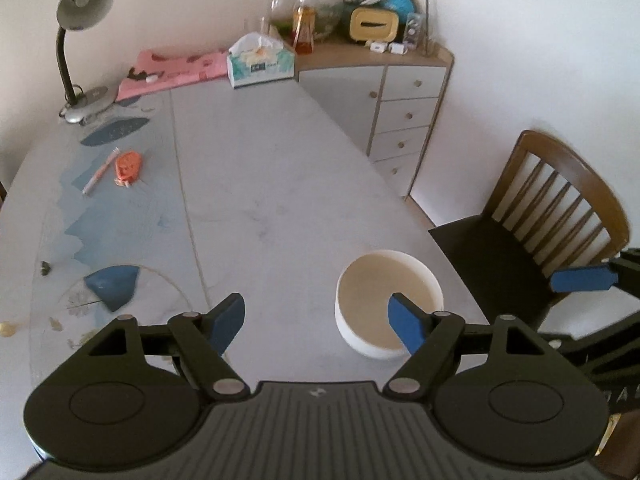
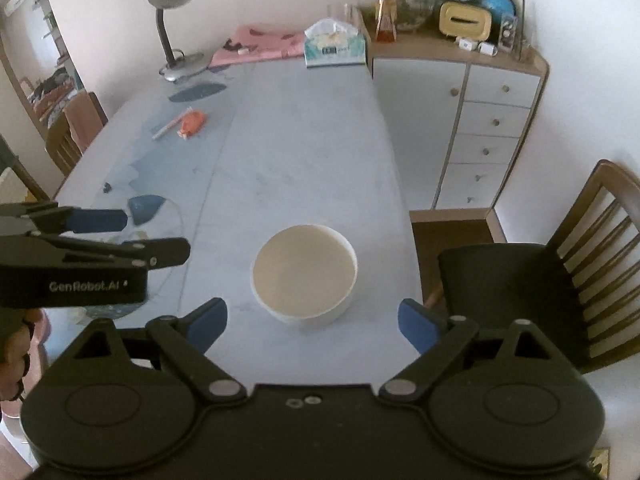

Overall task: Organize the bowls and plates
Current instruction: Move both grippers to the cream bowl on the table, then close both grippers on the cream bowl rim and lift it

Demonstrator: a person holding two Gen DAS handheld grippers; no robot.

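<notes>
Jaws on both the left gripper [image 1: 320,320] and right gripper [image 2: 312,322] are wide open, holding nothing. The white bowl [image 2: 304,274] sits upright and empty on the surface [image 2: 304,152].

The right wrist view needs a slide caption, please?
Open right gripper poised above an empty white bowl on the table.

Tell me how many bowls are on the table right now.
1. The white bowl sits near the table's front right edge, ahead of the right gripper. Anything below the cameras' view may be hidden.
</notes>
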